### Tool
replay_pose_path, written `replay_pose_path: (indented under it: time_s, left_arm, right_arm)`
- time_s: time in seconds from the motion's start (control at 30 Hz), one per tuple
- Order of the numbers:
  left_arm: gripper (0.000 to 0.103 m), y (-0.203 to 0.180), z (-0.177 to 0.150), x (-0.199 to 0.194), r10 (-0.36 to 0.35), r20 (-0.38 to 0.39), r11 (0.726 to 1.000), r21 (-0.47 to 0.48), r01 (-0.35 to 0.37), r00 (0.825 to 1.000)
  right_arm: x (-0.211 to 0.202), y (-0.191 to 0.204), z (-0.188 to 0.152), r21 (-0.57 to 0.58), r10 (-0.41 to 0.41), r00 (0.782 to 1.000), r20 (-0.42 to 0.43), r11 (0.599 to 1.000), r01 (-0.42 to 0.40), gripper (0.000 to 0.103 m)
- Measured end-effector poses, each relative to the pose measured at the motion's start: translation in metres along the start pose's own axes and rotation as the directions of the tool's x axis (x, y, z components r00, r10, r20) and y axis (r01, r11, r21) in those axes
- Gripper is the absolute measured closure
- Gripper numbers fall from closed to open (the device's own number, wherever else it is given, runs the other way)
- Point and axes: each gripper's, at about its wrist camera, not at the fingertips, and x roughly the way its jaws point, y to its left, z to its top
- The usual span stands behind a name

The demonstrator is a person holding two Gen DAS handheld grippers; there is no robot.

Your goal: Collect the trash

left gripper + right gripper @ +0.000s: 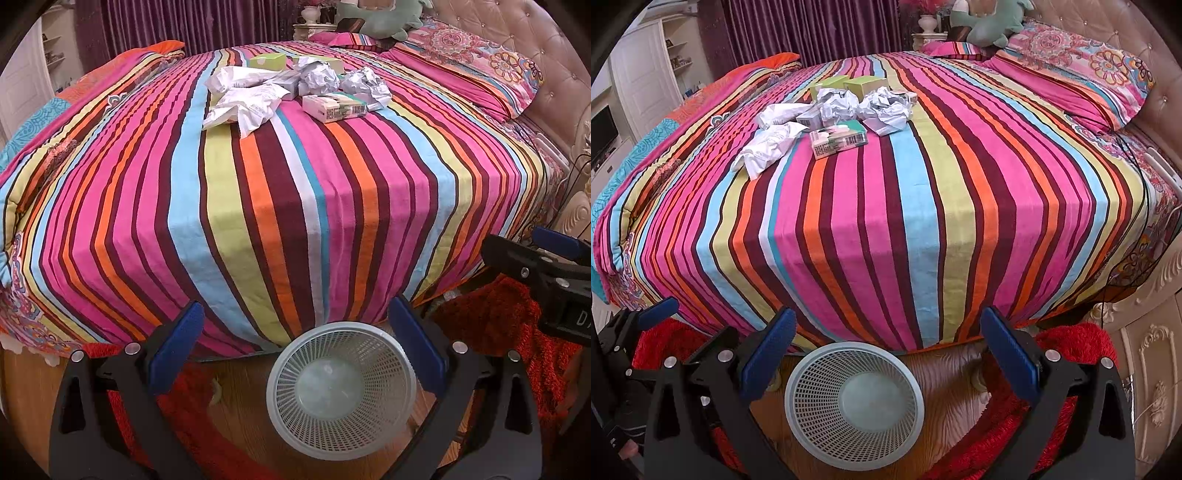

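Trash (pixel 295 86): heaped mid-bed (pixel 258 221), untouched.
Bin (pixel 341 391): on floor at bed's foot, empty.
Fingers: left gripper (pixel 295 354), right gripper (pixel 888 354) spread wide, nothing held.
Risk: crumpled paper (pixel 319 77) could be crushed loose and dropped short of bin.

I see a bed (pixel 886 206) under a striped cover, a tufted headboard (pixel 1108 33) at its right and purple curtains (pixel 812 26) behind. White shelves (pixel 653 70) stand left; red rugs (pixel 491 321) lie on the wooden floor (pixel 949 384).

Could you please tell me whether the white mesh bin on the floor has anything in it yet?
Empty: the mesh bin stands upright, and both wrist views show its bare pale bottom.
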Motion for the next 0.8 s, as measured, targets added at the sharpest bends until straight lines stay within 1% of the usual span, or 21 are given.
replay_pose_path:
  time_s: [0.53,0.8]
  left_arm:
    - [0.006,0.0007,-0.0002,0.0009,-0.001,-0.002,1.0,-0.004,0.001,1.0]
    - [0.006,0.0024,-0.0011,0.0062,-0.018,-0.02,1.0,-0.018,0.017,1.0]
  right_arm:
    - [0.0004,0.0015,-0.0002,-0.01,-0.004,1.0,-0.003,1.0,0.004,0.007]
    - [0.0031,0.0005,-0.0012,-0.006,-0.005,1.0,-0.017,1.0,0.005,0.007]
